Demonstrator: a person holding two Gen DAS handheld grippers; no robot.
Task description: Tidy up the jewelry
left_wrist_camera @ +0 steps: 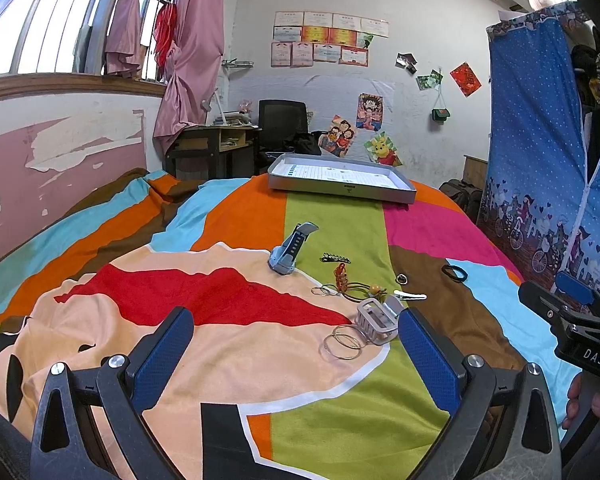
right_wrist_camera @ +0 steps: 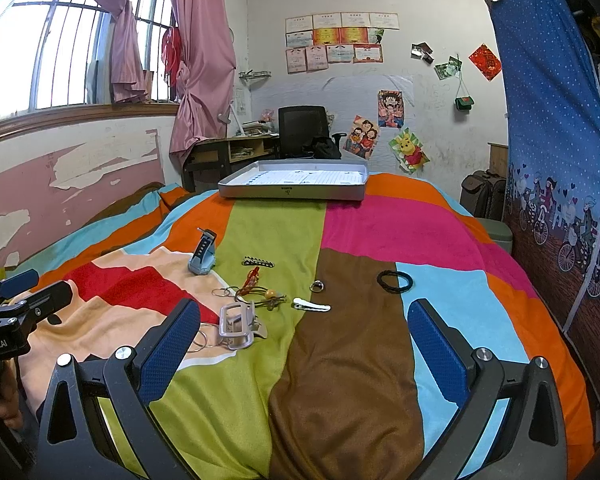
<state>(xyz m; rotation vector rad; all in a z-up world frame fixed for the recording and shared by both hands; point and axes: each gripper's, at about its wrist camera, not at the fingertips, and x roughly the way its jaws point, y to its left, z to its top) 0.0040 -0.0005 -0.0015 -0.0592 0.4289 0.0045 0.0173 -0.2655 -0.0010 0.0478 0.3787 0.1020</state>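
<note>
The jewelry lies scattered on the striped bedspread (right_wrist_camera: 340, 360), none of it yet in the grey tray (right_wrist_camera: 296, 192) at the far edge. Nearest is the pale hair claw (left_wrist_camera: 378, 320), at about one o'clock from the left gripper (left_wrist_camera: 296, 354) and just beside its right finger, with the thin bangles (left_wrist_camera: 342, 346) touching it. The right gripper (right_wrist_camera: 304, 354) sees the claw at ten o'clock. Both grippers hover spread wide, holding nothing; the left looks the better placed.
</note>
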